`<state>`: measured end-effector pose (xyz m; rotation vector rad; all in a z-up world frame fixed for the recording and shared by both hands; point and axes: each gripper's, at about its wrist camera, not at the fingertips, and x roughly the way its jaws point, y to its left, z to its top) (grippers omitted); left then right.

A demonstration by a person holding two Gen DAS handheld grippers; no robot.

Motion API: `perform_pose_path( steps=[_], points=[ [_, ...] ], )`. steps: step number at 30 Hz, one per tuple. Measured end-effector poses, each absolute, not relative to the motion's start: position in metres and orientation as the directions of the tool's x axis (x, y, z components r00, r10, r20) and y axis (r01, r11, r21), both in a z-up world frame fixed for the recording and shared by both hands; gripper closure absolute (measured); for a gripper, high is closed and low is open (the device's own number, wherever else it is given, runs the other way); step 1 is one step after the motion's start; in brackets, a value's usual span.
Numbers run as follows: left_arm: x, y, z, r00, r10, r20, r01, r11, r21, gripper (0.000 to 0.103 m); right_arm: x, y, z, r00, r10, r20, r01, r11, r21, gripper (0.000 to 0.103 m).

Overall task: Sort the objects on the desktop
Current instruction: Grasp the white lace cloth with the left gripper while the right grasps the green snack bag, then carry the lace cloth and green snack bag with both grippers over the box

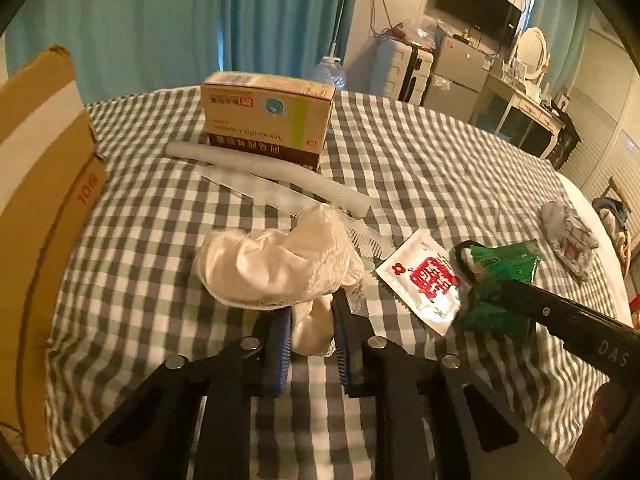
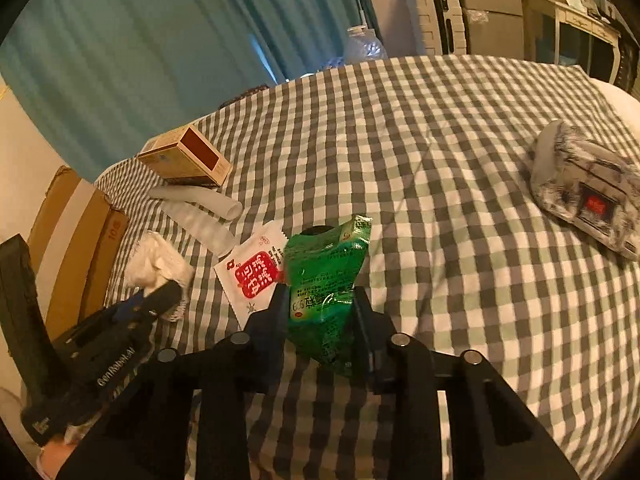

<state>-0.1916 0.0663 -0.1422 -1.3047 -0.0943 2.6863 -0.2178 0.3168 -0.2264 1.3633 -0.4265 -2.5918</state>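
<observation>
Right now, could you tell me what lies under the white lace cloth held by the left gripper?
Under the white lace cloth, the toothed end of a clear comb passes beneath its far edge. The checked tablecloth lies below. The left gripper pinches the cloth's near end. Anything else beneath is hidden.

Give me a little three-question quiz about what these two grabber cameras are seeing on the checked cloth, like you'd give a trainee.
1. True or false: the left gripper is shut on the white cloth bundle.
2. What does the right gripper hold? A) the medicine box B) the green packet C) the white tube
3. Fill in: the white sachet with the red label lies between the cloth bundle and the ____ packet.

Key
1. True; its blue-padded fingers pinch the bundle's lower end.
2. B; the packet stands between the fingers.
3. green
</observation>
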Motion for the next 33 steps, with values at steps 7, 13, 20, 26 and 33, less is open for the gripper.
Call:
perform_pose_path(
  steps=[7, 13, 20, 26, 33],
  points=[
    [-0.169, 0.057, -0.117, -0.62, 0.182, -0.763, -0.123, -0.983, -0.135, 0.089, -0.19, 0.328, -0.207, -0.587, -0.265, -0.765, -0.015, -0.941, 0.337, 0.074],
    [-0.143, 0.045, -0.087, -0.656, 0.187, -0.731, -0.117, -0.982, -0.145, 0.09, -0.163, 0.322, -0.183, -0.615, -0.249, -0.748, -0.017, -0.944, 0.329, 0.074],
    [-0.115, 0.029, -0.049, -0.697, 0.18, -0.694, -0.103, -0.983, -0.152, 0.09, -0.129, 0.301, -0.147, -0.656, -0.243, -0.714, 0.022, -0.953, 0.304, 0.074],
    [-0.1, 0.013, -0.015, -0.746, 0.167, -0.645, -0.092, -0.985, -0.148, 0.09, -0.11, 0.276, -0.11, -0.69, -0.252, -0.678, 0.079, -0.958, 0.275, 0.074],
    [-0.088, -0.022, 0.018, -0.79, 0.137, -0.598, -0.042, -0.984, -0.171, 0.09, -0.1, 0.235, -0.073, -0.715, -0.296, -0.634, 0.156, -0.951, 0.268, 0.074]
  ],
)
